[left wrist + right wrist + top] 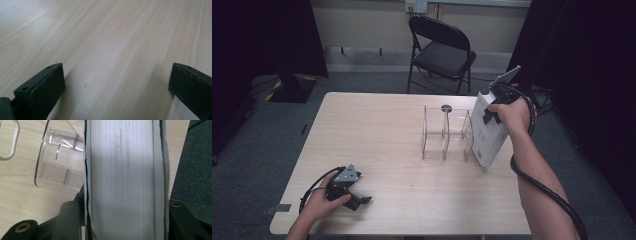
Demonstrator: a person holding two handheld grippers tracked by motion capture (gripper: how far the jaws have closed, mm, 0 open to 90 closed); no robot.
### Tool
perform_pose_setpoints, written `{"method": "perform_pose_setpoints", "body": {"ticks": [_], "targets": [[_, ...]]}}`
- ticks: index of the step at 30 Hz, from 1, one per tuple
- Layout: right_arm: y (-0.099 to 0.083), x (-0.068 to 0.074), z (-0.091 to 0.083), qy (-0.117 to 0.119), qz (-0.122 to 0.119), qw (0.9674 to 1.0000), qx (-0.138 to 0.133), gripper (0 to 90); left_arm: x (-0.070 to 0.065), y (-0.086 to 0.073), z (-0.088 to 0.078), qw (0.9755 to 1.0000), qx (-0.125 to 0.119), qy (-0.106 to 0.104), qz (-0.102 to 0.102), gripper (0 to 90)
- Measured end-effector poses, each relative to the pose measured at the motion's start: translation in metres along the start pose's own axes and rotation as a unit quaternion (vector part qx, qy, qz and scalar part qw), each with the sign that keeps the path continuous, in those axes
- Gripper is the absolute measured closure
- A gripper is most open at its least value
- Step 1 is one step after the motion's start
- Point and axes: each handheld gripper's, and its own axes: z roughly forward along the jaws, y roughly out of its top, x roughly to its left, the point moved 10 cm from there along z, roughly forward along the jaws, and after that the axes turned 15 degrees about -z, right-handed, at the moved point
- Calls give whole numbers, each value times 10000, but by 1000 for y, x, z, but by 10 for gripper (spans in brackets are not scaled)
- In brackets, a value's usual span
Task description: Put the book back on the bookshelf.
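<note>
A thick white book [486, 131] stands tilted on the table, leaning against the right end of a clear acrylic rack [446, 133]. My right gripper [493, 107] is shut on the book's upper part. In the right gripper view the page edges [125, 177] run between the two black jaws, with the rack's clear wall [53, 155] just to the left. My left gripper [357, 200] lies low at the table's front left, held by a hand. Its jaws stand wide apart over bare wood [117, 57], with nothing between them.
The rack has several clear dividers and empty slots. A small dark disc [446, 108] lies behind it. A black folding chair [439, 50] stands beyond the table's far edge. Dark curtains hang left and right. The table's right edge [512, 165] is close beside the book.
</note>
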Motion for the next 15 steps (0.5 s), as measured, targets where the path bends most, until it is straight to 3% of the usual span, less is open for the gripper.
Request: {"method": "perform_pose_setpoints", "body": {"ticks": [15], "targets": [[6, -1, 7, -61, 137, 9999, -9, 521, 0, 0, -1, 10000, 7, -2, 14, 0]]}}
